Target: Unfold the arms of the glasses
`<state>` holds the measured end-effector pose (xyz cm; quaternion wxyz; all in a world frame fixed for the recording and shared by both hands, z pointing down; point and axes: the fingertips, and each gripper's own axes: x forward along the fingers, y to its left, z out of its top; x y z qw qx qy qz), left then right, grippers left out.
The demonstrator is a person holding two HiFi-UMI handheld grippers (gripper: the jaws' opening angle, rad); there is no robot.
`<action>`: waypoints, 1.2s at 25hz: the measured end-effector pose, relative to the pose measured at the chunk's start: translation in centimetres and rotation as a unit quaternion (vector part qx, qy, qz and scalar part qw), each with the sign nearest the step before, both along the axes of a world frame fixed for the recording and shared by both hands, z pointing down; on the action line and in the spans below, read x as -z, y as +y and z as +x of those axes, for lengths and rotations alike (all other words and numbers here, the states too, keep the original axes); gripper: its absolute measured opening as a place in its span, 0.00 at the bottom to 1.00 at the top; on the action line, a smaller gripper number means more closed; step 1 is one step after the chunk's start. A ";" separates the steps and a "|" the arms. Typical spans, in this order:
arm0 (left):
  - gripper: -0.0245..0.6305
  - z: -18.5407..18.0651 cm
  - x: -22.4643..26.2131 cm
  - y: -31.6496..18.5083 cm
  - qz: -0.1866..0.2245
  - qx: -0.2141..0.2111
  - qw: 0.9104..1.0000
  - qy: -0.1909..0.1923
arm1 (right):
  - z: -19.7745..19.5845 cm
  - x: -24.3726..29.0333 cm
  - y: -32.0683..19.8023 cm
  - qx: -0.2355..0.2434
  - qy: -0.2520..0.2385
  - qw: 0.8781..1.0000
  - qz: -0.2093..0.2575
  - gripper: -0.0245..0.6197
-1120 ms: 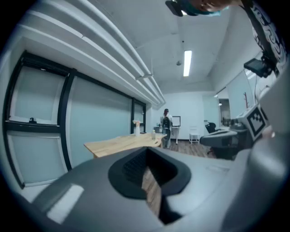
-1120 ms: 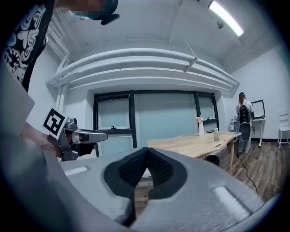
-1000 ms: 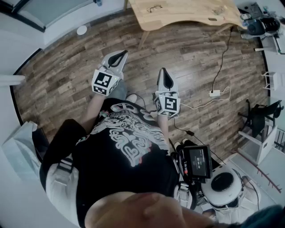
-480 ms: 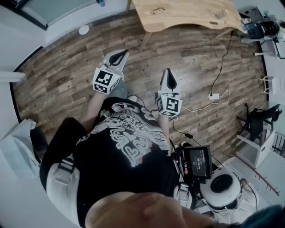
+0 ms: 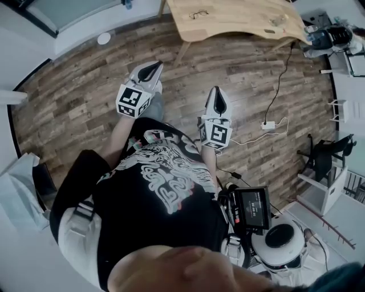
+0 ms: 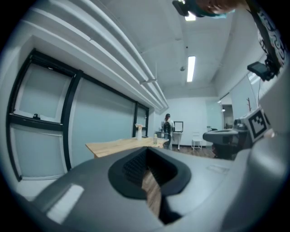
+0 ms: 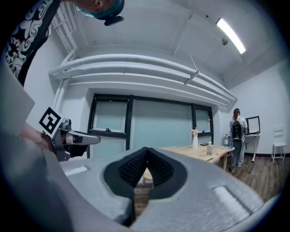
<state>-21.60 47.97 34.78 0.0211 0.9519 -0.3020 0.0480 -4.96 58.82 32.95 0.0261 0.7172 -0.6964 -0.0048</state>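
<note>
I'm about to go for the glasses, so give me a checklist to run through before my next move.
1. Dark-framed glasses on the light wooden table: ok.
2. Glasses' arms folded: cannot tell, too small.
3. Left gripper empty: ok, fingers closed on nothing.
4. Right gripper empty: ok, fingers closed on nothing.
5. Fingers open for a grasp: not ok.
6. Glasses within reach: not ok, the table stands well ahead of both grippers.

Glasses [image 5: 198, 13] on table [image 5: 242, 24], well ahead of left gripper [image 5: 151, 68] and right gripper [image 5: 217, 94]
</note>
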 end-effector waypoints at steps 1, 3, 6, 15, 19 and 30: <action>0.02 0.3 -0.1 -0.1 -0.001 -0.002 1.000 0.000 | 0.0 0.1 -0.2 0.001 -0.001 1.000 0.002 0.04; 0.02 1.2 -0.2 -0.5 -0.001 -0.006 1.000 -0.002 | -0.1 0.0 -0.5 0.006 -0.001 1.000 0.003 0.04; 0.02 2.7 -0.7 -1.7 -0.005 -0.015 1.000 -0.005 | 0.2 -0.6 -1.5 0.014 0.007 1.000 -0.003 0.04; 0.02 7.7 -2.8 -10.9 -0.028 -0.012 0.999 -0.014 | 6.3 -3.1 -10.1 -0.005 -0.009 0.999 -0.033 0.04; 0.02 10.3 -2.7 -17.4 -0.031 -0.011 0.999 -0.016 | 8.2 -2.7 -17.2 0.006 -0.006 0.999 -0.042 0.04; 0.02 14.7 -3.4 -35.4 -0.052 -0.005 0.998 -0.033 | 11.6 -3.9 -35.7 0.051 -0.017 0.995 -0.087 0.04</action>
